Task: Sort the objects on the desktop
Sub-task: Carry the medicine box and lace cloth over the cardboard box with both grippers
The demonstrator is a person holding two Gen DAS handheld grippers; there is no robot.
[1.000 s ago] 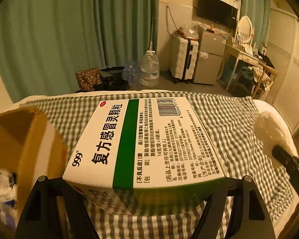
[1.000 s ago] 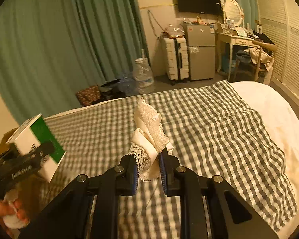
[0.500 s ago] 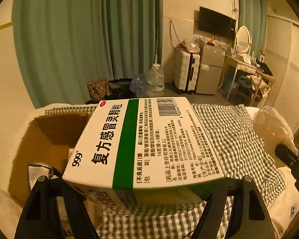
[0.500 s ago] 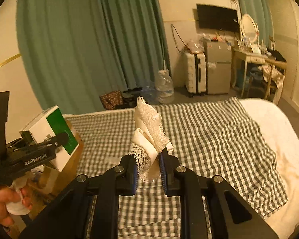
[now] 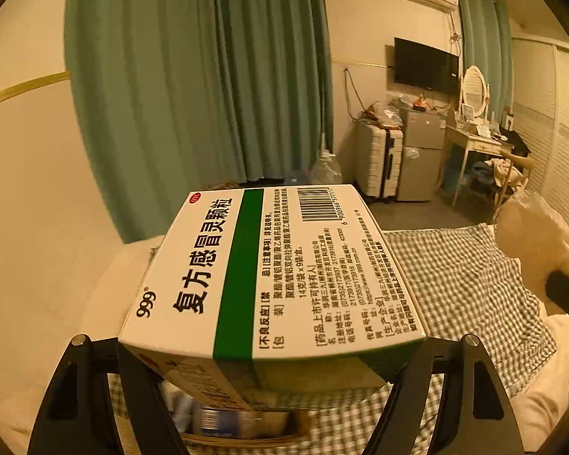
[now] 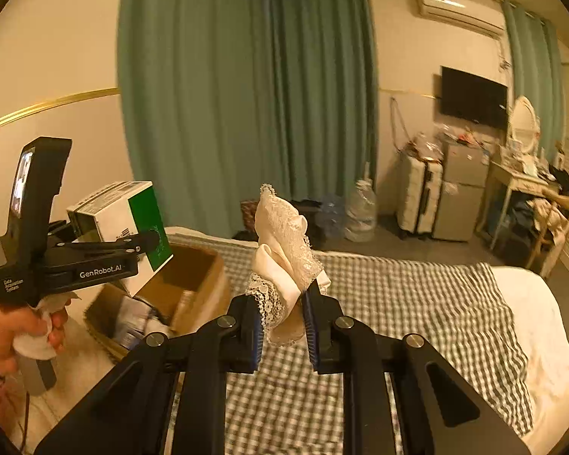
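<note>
Holding medicine box [image 5: 273,276] clamped in left gripper [image 6: 148,244], raised just above open cardboard box [image 6: 193,280] beside the bed [image 6: 417,303]; long axis forward along jaws. Pinching lace cloth [image 6: 284,250] upright in right gripper [image 6: 282,335], farther from carton.

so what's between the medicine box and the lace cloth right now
In the right wrist view, the open cardboard box sits on the bed below and between the medicine box in the left gripper and the lace cloth in the right gripper.
</note>
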